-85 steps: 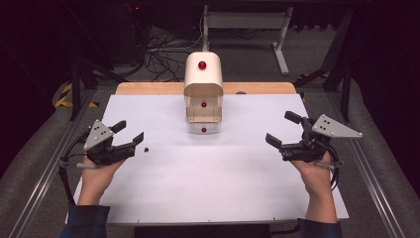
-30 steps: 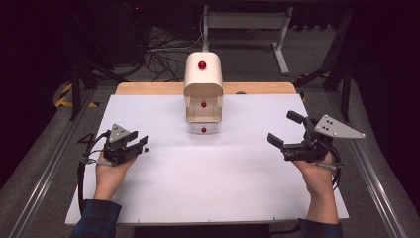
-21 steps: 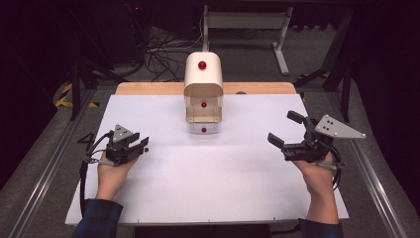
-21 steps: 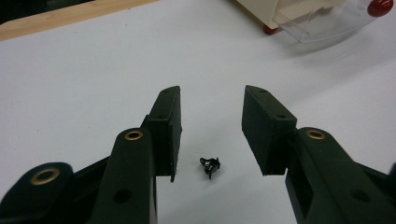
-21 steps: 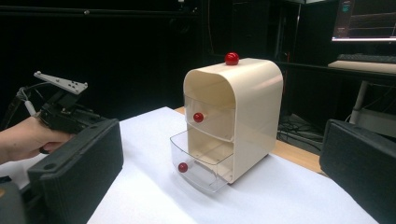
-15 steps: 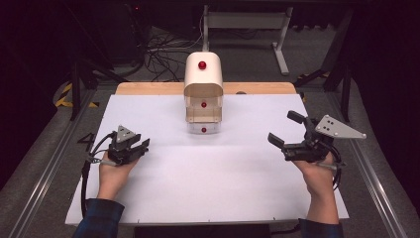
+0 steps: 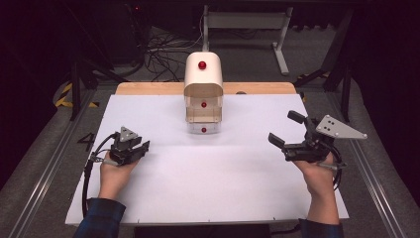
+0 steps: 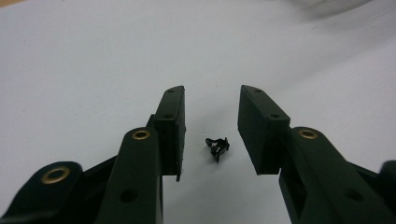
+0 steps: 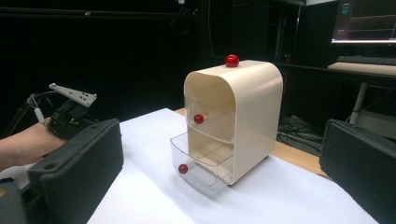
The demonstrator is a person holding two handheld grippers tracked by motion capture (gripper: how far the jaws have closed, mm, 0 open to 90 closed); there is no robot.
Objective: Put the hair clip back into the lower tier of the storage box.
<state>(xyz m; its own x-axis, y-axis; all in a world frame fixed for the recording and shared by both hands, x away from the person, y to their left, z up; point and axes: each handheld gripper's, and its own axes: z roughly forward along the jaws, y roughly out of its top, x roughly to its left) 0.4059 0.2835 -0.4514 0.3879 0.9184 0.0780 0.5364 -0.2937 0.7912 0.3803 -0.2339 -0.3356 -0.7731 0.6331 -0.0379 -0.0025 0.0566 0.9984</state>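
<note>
Clip (image 8: 217, 147), small black part, lies on the white sheet (image 7: 223, 188) between the left gripper's (image 8: 211, 122) jaws, clear of both pads. In the high view the left gripper (image 7: 141, 147) sits at about 8 o'clock from the drawer box (image 7: 203, 94), near the sheet's left edge.

Change: since the earlier frames the left hand has come in over the clip and tipped down, and its jaws have just been closing, clip between them but not yet pinched. Judgement: pick-up is under way, grip not made; a little more closing should catch it.

Clip axis: too small to be sure; it looks slightly longer toward 1 o'clock–7 o'clock in the left gripper view, roughly along the jaws, with two small prongs at the upper end.

Right gripper (image 7: 287, 130), at 4 o'clock from the box, hovers with jaws wide apart and empty, unmoved. Lower drawer (image 9: 198, 164) is pulled out, likely the clip's destination.
</note>
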